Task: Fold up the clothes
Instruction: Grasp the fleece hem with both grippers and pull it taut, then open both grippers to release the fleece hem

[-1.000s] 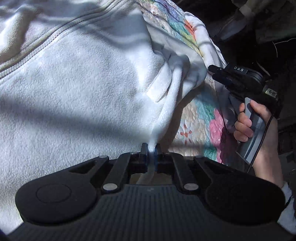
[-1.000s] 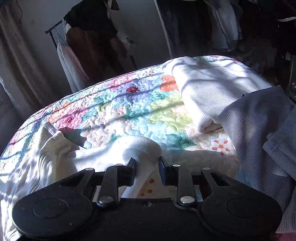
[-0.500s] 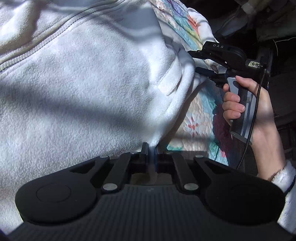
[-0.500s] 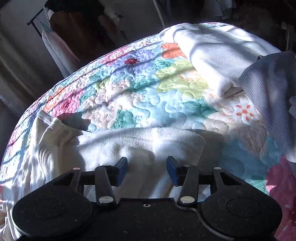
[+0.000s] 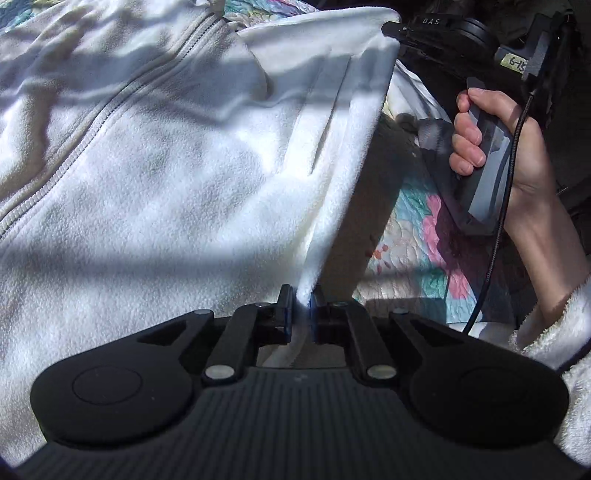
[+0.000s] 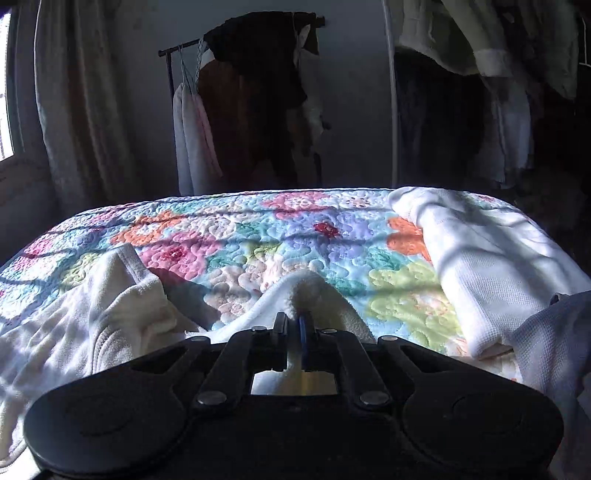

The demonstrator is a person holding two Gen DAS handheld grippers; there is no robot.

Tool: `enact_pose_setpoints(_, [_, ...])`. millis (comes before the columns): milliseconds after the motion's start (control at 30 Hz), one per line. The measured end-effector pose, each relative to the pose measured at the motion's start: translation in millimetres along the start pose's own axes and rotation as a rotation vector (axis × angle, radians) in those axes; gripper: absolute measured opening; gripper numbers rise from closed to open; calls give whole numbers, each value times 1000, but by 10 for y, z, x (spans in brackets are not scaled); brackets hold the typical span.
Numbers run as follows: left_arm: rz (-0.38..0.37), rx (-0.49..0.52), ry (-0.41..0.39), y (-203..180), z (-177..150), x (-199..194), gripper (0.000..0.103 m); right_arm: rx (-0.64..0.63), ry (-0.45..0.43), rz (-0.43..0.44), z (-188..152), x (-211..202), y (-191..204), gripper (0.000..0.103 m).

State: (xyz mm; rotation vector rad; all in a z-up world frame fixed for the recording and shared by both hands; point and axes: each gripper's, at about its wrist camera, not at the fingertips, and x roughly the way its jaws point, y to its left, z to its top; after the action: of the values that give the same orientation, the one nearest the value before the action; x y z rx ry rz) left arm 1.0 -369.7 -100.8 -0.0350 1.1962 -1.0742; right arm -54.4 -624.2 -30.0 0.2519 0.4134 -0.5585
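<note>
A white fleece zip jacket (image 5: 177, 155) lies spread over the floral quilt (image 5: 417, 221). My left gripper (image 5: 302, 299) is shut on the jacket's lower edge, which rises taut from the fingers. In the left wrist view the right gripper (image 5: 397, 35) sits at the jacket's far corner, with a hand (image 5: 517, 147) around its handle. In the right wrist view my right gripper (image 6: 293, 325) is shut on a raised peak of the same white fleece (image 6: 306, 291); the rest of the jacket (image 6: 92, 314) lies bunched at the left.
A folded white waffle-knit garment (image 6: 491, 266) and a grey waffle-knit one (image 6: 554, 350) lie on the quilt (image 6: 258, 240) at the right. Beyond the bed stand clothes racks (image 6: 258, 92) with hanging garments, and a curtain (image 6: 74, 92) at the left.
The right gripper was open over the fleece edge and has shut on it, lifting it into a peak. The left gripper keeps its hold; the hem between the two grippers is now stretched straight.
</note>
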Motion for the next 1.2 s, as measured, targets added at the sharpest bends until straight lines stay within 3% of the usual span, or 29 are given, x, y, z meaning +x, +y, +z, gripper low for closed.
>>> enact_pose_setpoints(100, [-41,35,-41,-194,54,-153,10,48,-204,40,298,-634,-100,7])
enact_pose_setpoints(133, [-38,49,-39,-258,66,-149,10,67,-206,34,283,-679,-201,7])
enact_pose_setpoints(233, [21,89,0,-375,50,3,15,130,-62,-26,-10,-419,-649,6])
enact_pose_setpoints(367, [55,49,109,-275,-85,246,15,196,121,-104,-416,-66,-1193,6])
enact_pose_setpoints(500, [78,61,84,-250,-184,47,23,133,184,-158,-686,123,-1205,6])
enact_pose_setpoints(533, [103,62,71,-232,-183,-24,31,136,189,-160,-704,94,-1190,6])
enact_pose_setpoints(633, [165,54,41,-156,-230,-228,37,189,180,-139,-657,-159,-1120,9])
enact_pose_setpoints(767, [181,-23,11,134,-490,-542,40,260,167,-110,-595,-495,-1027,34])
enact_pose_setpoints(800, [186,-35,2,212,-547,-612,41,278,164,-103,-579,-579,-1003,45])
enact_pose_setpoints(867, [197,-45,-6,285,-619,-714,42,309,158,-80,-563,-798,-952,52])
enact_pose_setpoints(1000, [208,-29,-12,313,-778,-811,42,378,176,-2,-679,-1536,-878,55])
enact_pose_setpoints(1200, [223,108,28,145,-1101,-977,43,612,360,14,-1174,-2691,-1068,57])
